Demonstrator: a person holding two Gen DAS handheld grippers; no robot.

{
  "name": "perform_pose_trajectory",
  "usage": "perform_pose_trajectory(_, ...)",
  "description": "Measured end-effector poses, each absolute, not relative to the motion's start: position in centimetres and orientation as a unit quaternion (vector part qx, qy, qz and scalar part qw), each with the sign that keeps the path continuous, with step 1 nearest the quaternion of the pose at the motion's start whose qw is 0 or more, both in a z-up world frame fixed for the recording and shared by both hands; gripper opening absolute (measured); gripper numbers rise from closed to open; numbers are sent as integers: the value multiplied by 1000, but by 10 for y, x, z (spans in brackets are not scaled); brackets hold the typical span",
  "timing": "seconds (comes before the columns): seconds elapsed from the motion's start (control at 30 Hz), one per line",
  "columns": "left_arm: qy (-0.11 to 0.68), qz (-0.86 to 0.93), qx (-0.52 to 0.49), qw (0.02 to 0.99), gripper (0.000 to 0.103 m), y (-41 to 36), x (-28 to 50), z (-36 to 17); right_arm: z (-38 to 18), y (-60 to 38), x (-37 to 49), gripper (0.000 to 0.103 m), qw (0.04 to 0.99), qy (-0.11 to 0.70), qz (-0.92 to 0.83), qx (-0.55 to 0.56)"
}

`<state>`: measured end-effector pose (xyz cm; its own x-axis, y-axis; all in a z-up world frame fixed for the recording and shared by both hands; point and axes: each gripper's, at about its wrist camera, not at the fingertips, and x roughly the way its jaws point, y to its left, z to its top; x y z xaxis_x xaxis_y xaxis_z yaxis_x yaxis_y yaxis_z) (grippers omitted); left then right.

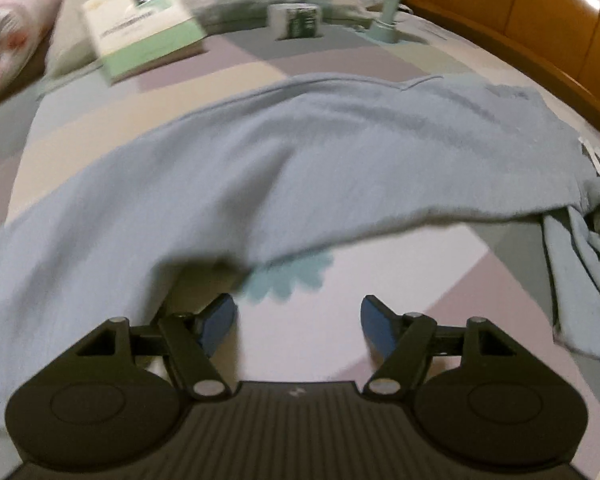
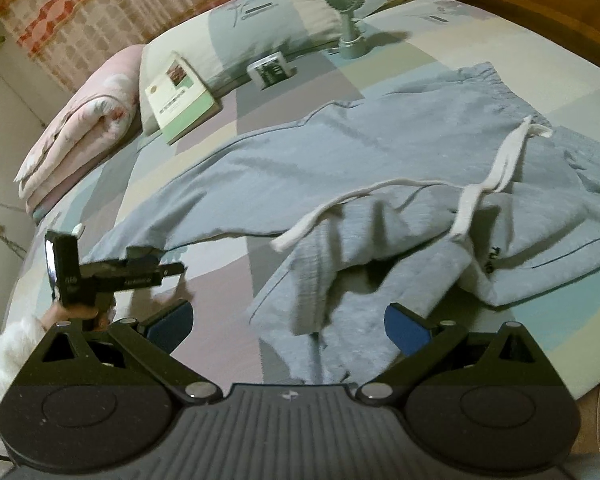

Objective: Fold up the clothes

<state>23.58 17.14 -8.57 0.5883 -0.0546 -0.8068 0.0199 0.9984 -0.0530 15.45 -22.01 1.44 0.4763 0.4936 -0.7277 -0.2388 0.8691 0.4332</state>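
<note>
Light blue-grey sweatpants [image 2: 340, 160] lie across the patchwork bed sheet, with the waistband at the upper right and a white drawstring [image 2: 504, 160] trailing over them. One leg [image 1: 260, 168] stretches out flat to the left. The other leg [image 2: 340, 280] is crumpled and folded back toward me. My left gripper [image 1: 298, 324] is open just in front of the flat leg's near edge, its left pad [image 1: 220, 322] beside the fabric. It also shows in the right wrist view as the left gripper [image 2: 168, 270], held by a hand in a white fluffy sleeve. My right gripper [image 2: 288, 326] is open over the crumpled leg.
A green-and-white book [image 2: 180, 96] leans on a pillow [image 2: 260, 20]. A small box [image 2: 272, 70] and a green desk fan [image 2: 346, 12] stand behind the pants. A folded pink quilt [image 2: 84, 120] sits far left. A wooden bed frame [image 1: 520, 12] runs along the right.
</note>
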Motion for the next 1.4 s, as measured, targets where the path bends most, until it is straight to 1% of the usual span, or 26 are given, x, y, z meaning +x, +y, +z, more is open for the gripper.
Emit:
perform_pose_trajectory(0.1, 444, -6, -45, 895, 74, 193, 213, -89, 15, -212, 154, 103, 847, 466, 221, 132)
perform_pose_trajectory(0.37, 411, 47, -141, 900, 74, 263, 163, -92, 13, -192, 153, 103, 842, 473, 228, 122)
perform_pose_trajectory(0.57, 357, 80, -255, 895, 74, 320, 132, -98, 10, -185, 155, 103, 841, 477, 226, 122)
perform_pose_trajectory(0.7, 314, 99, -330, 885, 74, 357, 126, -105, 10, -180, 155, 103, 840, 480, 224, 116)
perform_pose_trajectory(0.83, 281, 124, -375, 875, 73, 387, 132, -111, 11, -179, 154, 103, 843, 478, 219, 113)
perform_pose_trajectory(1.17, 253, 181, -392, 866, 70, 431, 177, -117, 12, -171, 154, 103, 845, 478, 216, 101)
perform_pose_trajectory(1.27, 241, 193, -429, 849, 65, 448, 180, -119, 13, -172, 154, 103, 847, 476, 212, 101)
perform_pose_trajectory(1.3, 239, 196, -442, 842, 56, 453, 181, -120, 13, -173, 155, 103, 848, 477, 209, 102)
perform_pose_trajectory(1.33, 253, 204, -434, 840, 49, 454, 184, -118, 12, -173, 155, 103, 848, 477, 207, 103)
perform_pose_trajectory(1.37, 269, 208, -417, 843, 40, 452, 188, -115, 12, -174, 156, 103, 848, 478, 205, 104)
perform_pose_trajectory(1.4, 276, 208, -402, 848, 35, 451, 191, -111, 11, -174, 156, 103, 848, 479, 203, 105)
